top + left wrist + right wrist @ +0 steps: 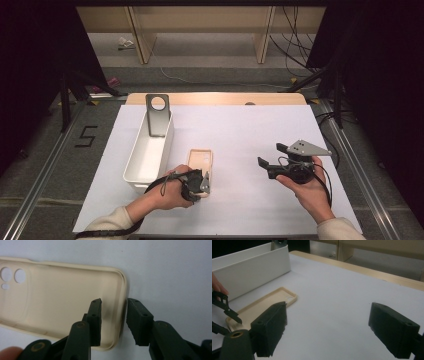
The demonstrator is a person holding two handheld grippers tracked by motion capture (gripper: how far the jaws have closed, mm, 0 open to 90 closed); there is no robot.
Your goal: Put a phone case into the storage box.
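A beige phone case [200, 162] lies hollow side up on the white table top, just right of a white bin. My left gripper [204, 182] is at the case's near end. In the left gripper view the case [62, 297] has its end rim between the jaws of the left gripper [114, 301]: one finger [96, 315] stands inside the shell, apart from the rim, and the other sits just outside it. The jaws are open, with no grip on the case. My right gripper [270, 154] is held over the right side of the table, open [328, 315] and empty, looking toward the case [262, 305].
The long white bin [167, 142] stands left of the case, its wall [254, 270] close behind it. A grey metal plate with a round hole [158, 115] stands in the bin's far end. Bare white table top [240, 130] lies between the grippers.
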